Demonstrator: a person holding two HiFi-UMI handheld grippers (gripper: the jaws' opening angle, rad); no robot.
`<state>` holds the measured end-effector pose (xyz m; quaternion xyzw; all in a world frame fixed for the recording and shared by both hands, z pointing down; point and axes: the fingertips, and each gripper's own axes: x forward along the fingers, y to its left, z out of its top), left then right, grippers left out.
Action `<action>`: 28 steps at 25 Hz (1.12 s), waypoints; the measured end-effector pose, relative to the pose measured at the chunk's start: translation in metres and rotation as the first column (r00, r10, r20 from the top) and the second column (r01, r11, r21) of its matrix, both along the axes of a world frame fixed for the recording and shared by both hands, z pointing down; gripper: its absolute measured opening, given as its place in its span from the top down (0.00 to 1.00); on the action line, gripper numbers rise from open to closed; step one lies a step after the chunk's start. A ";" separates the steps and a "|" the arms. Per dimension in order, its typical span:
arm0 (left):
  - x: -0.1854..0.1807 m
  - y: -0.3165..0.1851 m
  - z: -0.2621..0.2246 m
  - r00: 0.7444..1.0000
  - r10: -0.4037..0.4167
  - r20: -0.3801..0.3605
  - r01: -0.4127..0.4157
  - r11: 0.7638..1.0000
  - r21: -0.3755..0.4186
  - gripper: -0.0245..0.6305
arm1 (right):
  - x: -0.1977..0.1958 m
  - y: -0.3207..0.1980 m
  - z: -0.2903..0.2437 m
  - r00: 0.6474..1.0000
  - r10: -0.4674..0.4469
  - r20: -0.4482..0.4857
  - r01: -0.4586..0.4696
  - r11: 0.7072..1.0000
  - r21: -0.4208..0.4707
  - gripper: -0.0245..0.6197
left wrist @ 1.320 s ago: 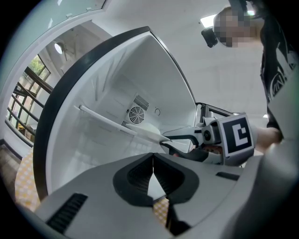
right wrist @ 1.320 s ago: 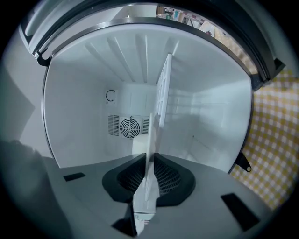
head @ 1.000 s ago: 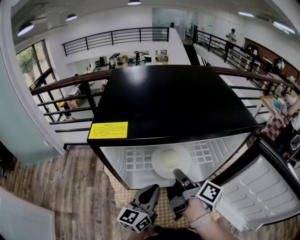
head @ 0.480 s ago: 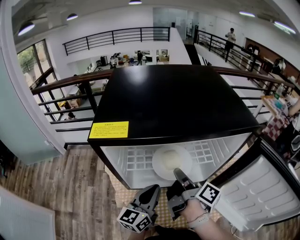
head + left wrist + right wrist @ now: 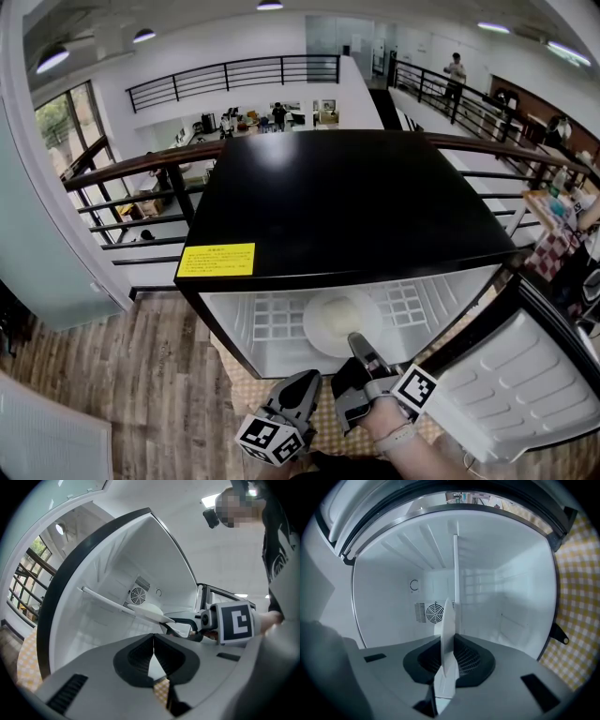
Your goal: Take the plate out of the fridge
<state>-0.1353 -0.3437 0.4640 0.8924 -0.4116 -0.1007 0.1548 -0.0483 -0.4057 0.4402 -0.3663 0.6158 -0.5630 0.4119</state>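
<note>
Plate (image 5: 341, 322) sits on the shelf (image 5: 267, 319) inside the open fridge (image 5: 347, 197), towards the front. Right gripper (image 5: 357, 345) has its fingers clamped on the plate's near rim. Left gripper (image 5: 304, 381) hangs outside, below the opening, fingers together on nothing. Risks, as judged: the hold is on a thin rim at one side only, so the plate may tip or slip once it leaves the shelf; too little lift could drag it over the shelf's front edge; the door (image 5: 530, 375) stands close at right and could be knocked on the way out. Head view gives the plate's place but hides the pinch; right gripper view shows the rim edge-on between the pads, plus the back-wall fan (image 5: 434, 612); left gripper view alone shows the plate side-on, about level
</note>
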 end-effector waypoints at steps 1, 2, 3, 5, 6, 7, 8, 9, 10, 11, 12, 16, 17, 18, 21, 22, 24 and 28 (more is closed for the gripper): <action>-0.001 0.000 0.000 1.000 -0.003 0.000 0.003 1.000 -0.002 0.95 | 0.000 0.001 0.000 1.000 0.001 -0.004 -0.001 1.000 -0.005 0.87; -0.002 0.001 0.000 1.000 -0.005 0.001 0.005 1.000 -0.002 0.95 | 0.000 0.002 0.000 1.000 0.002 -0.006 -0.002 1.000 -0.008 0.88; -0.002 0.001 0.000 1.000 -0.006 0.001 0.006 1.000 0.000 0.95 | 0.000 0.003 0.000 1.000 0.003 -0.008 -0.003 1.000 -0.011 0.88; -0.003 0.002 0.000 1.000 -0.008 0.002 0.008 1.000 0.004 0.95 | 0.000 0.006 -0.001 1.000 0.002 -0.014 -0.002 1.000 -0.013 0.88; -0.003 0.003 0.000 1.000 -0.009 0.003 0.009 1.000 0.005 0.95 | 0.000 0.008 -0.001 1.000 -0.001 -0.019 0.000 1.000 -0.014 0.88; -0.003 0.003 0.000 1.000 -0.010 0.004 0.010 1.000 0.004 0.95 | 0.000 0.009 -0.001 1.000 -0.005 -0.024 0.004 1.000 -0.013 0.88; -0.004 0.004 0.000 1.000 -0.011 0.005 0.011 1.000 0.004 0.95 | 0.000 0.011 -0.002 1.000 -0.010 -0.026 0.010 1.000 -0.013 0.88; -0.004 0.005 0.000 1.000 -0.011 0.006 0.011 1.000 0.004 0.95 | 0.000 0.012 -0.002 1.000 -0.015 -0.026 0.015 1.000 -0.012 0.88; -0.004 0.006 0.001 1.000 -0.012 0.008 0.012 1.000 0.003 0.95 | -0.001 0.014 -0.002 1.000 -0.020 -0.023 0.020 1.000 -0.012 0.88; -0.004 0.007 0.001 1.000 -0.012 0.010 0.012 1.000 0.003 0.95 | -0.001 0.016 -0.002 1.000 -0.024 -0.019 0.023 1.000 -0.012 0.88; -0.004 0.008 0.000 1.000 -0.012 0.011 0.012 1.000 0.003 0.95 | -0.001 0.019 -0.002 1.000 -0.027 -0.014 0.027 1.000 -0.012 0.88; -0.001 0.013 0.000 1.000 -0.010 0.013 0.010 1.000 0.003 0.95 | -0.001 0.029 -0.002 0.999 -0.041 -0.003 0.041 0.999 -0.014 0.88; -0.001 0.015 0.000 1.000 -0.010 0.015 0.010 1.000 0.004 0.95 | -0.001 0.031 -0.002 0.999 -0.044 -0.001 0.044 0.999 -0.014 0.88; -0.001 0.016 0.000 1.000 -0.010 0.016 0.010 1.000 0.004 0.95 | -0.001 0.034 -0.002 0.999 -0.047 0.000 0.047 0.999 -0.013 0.88; -0.001 0.022 0.000 1.000 -0.012 0.018 0.012 1.000 0.003 0.95 | 0.000 0.042 -0.001 0.998 -0.055 0.004 0.055 0.998 -0.008 0.88; -0.001 0.024 0.000 1.000 -0.012 0.019 0.012 1.000 0.002 0.95 | 0.000 0.044 -0.001 0.998 -0.057 0.002 0.057 0.998 -0.005 0.88; 0.000 0.028 0.001 1.000 -0.011 0.021 0.011 1.000 0.000 0.95 | 0.002 0.049 -0.001 0.998 -0.059 -0.011 0.059 0.998 0.005 0.88; 0.000 0.037 0.003 1.000 -0.013 0.025 0.013 1.000 -0.005 0.95 | 0.004 0.058 -0.001 0.998 -0.063 -0.026 0.063 0.998 0.015 0.88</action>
